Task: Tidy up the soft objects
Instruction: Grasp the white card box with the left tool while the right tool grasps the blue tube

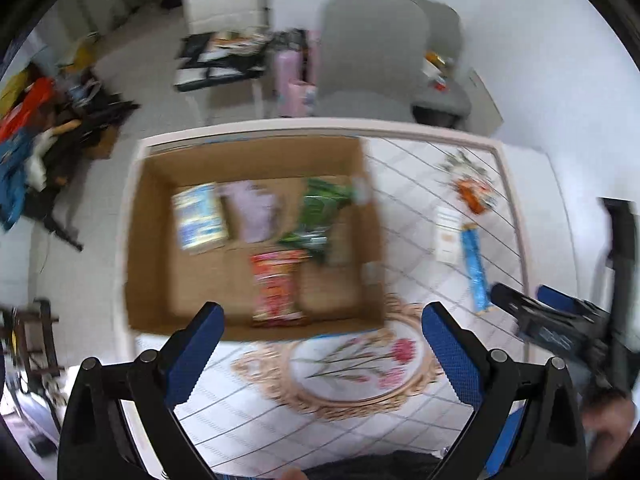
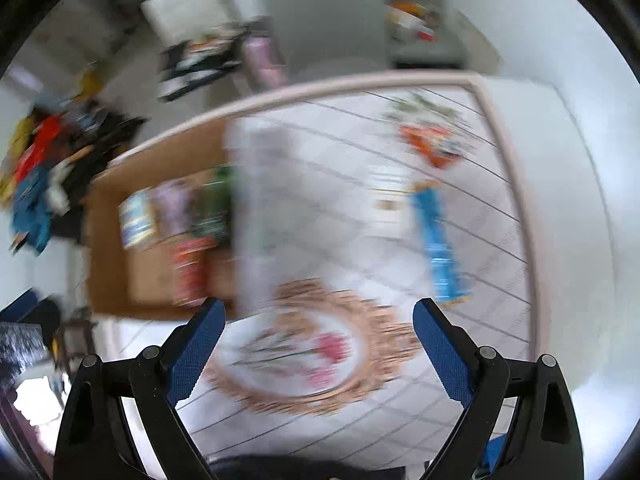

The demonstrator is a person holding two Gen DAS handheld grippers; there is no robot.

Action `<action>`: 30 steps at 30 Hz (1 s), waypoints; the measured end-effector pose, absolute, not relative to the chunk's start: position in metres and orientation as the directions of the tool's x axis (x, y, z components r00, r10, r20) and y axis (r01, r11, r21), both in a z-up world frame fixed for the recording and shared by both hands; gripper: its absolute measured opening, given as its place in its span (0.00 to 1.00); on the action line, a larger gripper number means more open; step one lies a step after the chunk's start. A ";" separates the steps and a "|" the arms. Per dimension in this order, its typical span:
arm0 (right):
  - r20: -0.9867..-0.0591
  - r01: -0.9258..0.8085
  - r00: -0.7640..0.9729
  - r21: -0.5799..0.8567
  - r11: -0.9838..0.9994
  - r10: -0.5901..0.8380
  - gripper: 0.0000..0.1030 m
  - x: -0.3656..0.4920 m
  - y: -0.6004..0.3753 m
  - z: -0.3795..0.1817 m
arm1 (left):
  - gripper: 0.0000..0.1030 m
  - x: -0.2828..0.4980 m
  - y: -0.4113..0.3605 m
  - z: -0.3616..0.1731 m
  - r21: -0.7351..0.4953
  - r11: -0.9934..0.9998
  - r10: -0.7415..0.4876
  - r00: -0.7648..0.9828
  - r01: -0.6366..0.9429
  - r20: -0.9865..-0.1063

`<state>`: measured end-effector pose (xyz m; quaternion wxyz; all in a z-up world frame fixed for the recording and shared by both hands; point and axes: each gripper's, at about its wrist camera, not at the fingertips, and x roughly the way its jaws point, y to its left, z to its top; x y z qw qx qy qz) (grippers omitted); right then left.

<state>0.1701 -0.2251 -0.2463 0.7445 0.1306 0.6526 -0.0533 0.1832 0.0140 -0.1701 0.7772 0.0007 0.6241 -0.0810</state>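
An open cardboard box (image 1: 160, 240) stands on the table's left part and holds a red packet (image 1: 276, 288), a green packet (image 1: 318, 212), a lilac packet (image 1: 252, 212) and a blue-yellow packet (image 1: 198, 218). A long blue packet (image 1: 476, 268) (image 2: 438, 244), an orange packet (image 1: 474, 192) (image 2: 434, 144) and a white packet (image 1: 448, 236) lie on the tablecloth to the right. My left gripper (image 1: 322, 344) is open and empty, above the box's near edge. My right gripper (image 2: 316, 340) is open and empty over the floral mat; it shows at the right in the left wrist view (image 1: 532, 312). Both views are blurred.
A round floral mat (image 1: 352, 364) (image 2: 304, 348) lies on the checked tablecloth (image 1: 408, 208) near me. Grey chairs (image 1: 372, 52) stand behind the table. A white chair (image 1: 224, 4) with clutter and a pile of clothes (image 1: 36, 136) are on the floor at left.
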 end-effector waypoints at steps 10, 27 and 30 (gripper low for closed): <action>-0.985 0.368 -0.090 0.107 0.924 0.149 0.74 0.215 -0.326 -0.403 | 0.98 0.251 -0.130 -0.274 -0.037 0.961 -0.047 0.030 0.275 -0.998; -0.980 0.429 -0.124 0.091 0.899 0.158 0.17 0.212 -0.398 -0.425 | 0.91 0.305 -0.225 -0.413 -0.085 0.957 -0.015 -0.246 0.278 -0.969; -0.980 0.444 -0.119 0.092 0.891 0.160 0.17 0.213 -0.408 -0.423 | 0.82 0.305 -0.237 -0.435 -0.067 0.954 0.020 -0.286 0.292 -0.958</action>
